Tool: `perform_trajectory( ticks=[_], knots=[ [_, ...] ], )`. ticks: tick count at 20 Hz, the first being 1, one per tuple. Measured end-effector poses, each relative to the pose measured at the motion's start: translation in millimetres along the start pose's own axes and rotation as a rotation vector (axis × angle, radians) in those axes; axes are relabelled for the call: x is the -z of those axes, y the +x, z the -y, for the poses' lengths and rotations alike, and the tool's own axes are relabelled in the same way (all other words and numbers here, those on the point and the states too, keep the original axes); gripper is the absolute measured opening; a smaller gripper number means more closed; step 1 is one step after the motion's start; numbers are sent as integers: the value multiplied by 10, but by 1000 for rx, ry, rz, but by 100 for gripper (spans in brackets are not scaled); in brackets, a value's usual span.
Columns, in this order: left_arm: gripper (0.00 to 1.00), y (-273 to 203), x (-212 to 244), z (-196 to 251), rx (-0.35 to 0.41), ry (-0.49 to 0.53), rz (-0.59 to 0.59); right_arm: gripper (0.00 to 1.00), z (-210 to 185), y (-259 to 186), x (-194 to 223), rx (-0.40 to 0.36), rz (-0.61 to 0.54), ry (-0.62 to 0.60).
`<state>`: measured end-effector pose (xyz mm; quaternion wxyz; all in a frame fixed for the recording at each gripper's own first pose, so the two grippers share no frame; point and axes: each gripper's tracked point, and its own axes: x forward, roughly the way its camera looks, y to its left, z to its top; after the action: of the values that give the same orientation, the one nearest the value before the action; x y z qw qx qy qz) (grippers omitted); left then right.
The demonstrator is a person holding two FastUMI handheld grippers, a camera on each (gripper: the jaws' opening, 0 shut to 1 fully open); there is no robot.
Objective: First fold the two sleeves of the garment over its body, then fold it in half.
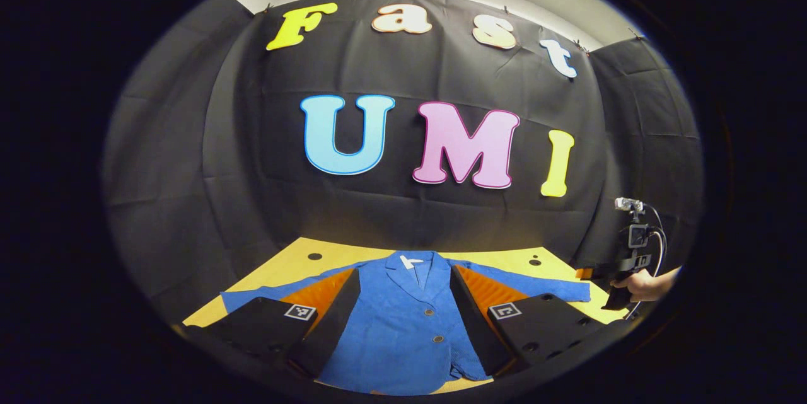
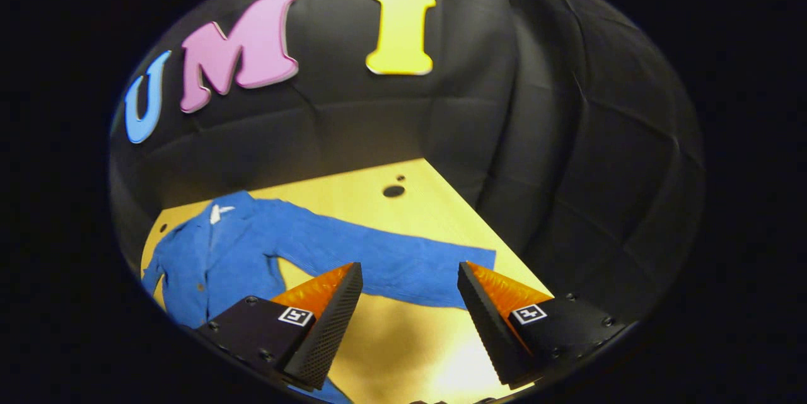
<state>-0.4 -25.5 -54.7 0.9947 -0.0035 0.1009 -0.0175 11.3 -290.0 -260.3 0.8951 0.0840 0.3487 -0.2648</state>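
Jacket, blue with buttons down the front, lies flat and face up on the yellow table; you see it at the bottom centre of the left gripper view. Both sleeves are spread out to the sides, not folded over the body. A small white label sits at the collar. In the right gripper view the jacket fills the lower left of the frame, and one sleeve stretches across the middle toward the right.

Around it the table has a few dark round holes near the far edge, and the black cloth wall stands behind. Nothing lies on the garment or on the sleeves.

Your left gripper hangs above the body of the jacket, with its fingers set wide apart and holding nothing; whether the tips touch the cloth I cannot tell. Your right gripper is just in front of the sleeve's end, also spread wide and empty, with bare table between the fingers. At the right edge of the left gripper view you see this same gripper in your hand, close to the cuff.
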Motion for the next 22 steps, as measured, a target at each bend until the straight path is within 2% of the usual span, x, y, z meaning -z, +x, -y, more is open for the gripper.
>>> perform_trajectory(
  ticks=[1, 3, 6, 10, 13, 15, 18, 22],
  knots=[
    [82, 44, 23, 44, 14, -1, -6, 98, 44, 92, 92, -6, -44, 53],
    [82, 114, 43, 132, 35, 4, -21, 99, 191, 258, 216, 29, -105, 133],
    [82, 197, 95, 253, 65, 6, -41, 99, 478, 510, 423, 108, -180, 146],
    [82, 250, 113, 332, 83, -74, -61, 99, 695, 696, 553, 190, -219, 140],
    [82, 245, 166, 314, 70, -102, -84, 99, 740, 799, 754, 205, -305, 162],
    [82, 272, 223, 297, 66, -110, -113, 100, 750, 847, 685, 209, -276, 163],
    [82, 276, 281, 303, 69, -137, -140, 100, 709, 798, 732, 203, -292, 149],
    [82, 254, 274, 349, 73, -118, -135, 36, 581, 914, 694, 171, -289, 176]
  ],
)
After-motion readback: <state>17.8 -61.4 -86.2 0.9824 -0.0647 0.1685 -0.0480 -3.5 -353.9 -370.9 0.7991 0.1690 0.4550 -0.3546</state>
